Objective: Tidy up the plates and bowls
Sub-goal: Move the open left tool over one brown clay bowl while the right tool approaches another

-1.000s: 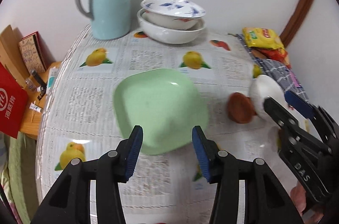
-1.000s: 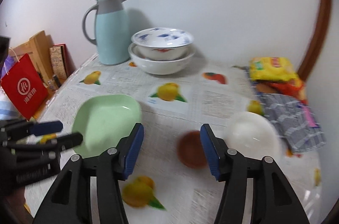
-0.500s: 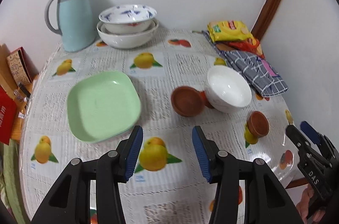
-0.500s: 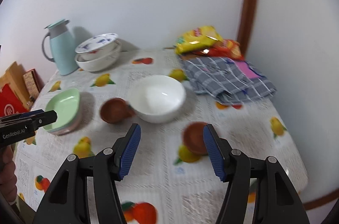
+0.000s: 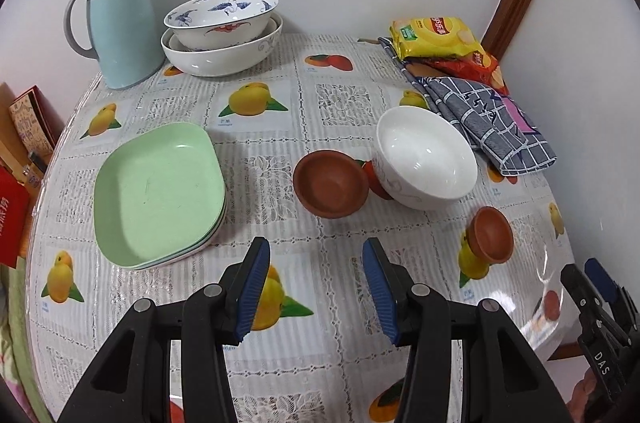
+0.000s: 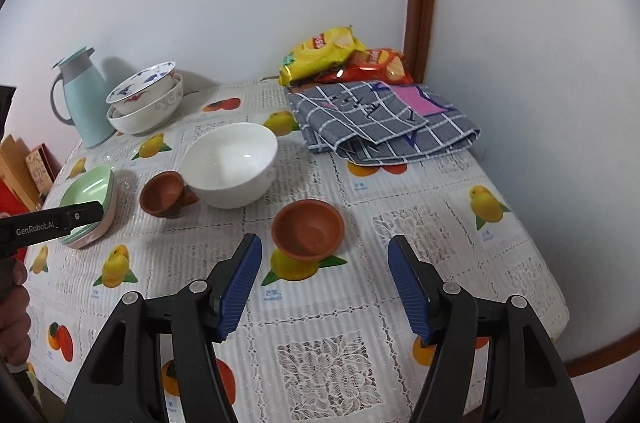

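Terracotta bowl (image 6: 308,228) just beyond the spread, empty right gripper (image 6: 324,287), whose jaws have just been opening; left gripper (image 5: 316,291) likewise spread, empty. Green plates (image 6: 90,195) left of the white bowl (image 6: 232,167) show stacked edges, perhaps three, partly hidden there.

Bowls (image 5: 426,157), plates (image 5: 158,187) on table (image 5: 344,103)

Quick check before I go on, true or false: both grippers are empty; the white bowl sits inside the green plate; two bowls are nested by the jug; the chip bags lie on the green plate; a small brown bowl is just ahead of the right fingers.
Both the left gripper and right gripper are empty: true.

White bowl inside the green plate: false, it stands apart on the tablecloth.

Patterned bowl nested in the larger white bowl beside the jug: true.

Chip bags on the green plate: false, they lie by the checked cloth.

Small brown bowl just ahead of the right fingers: true.
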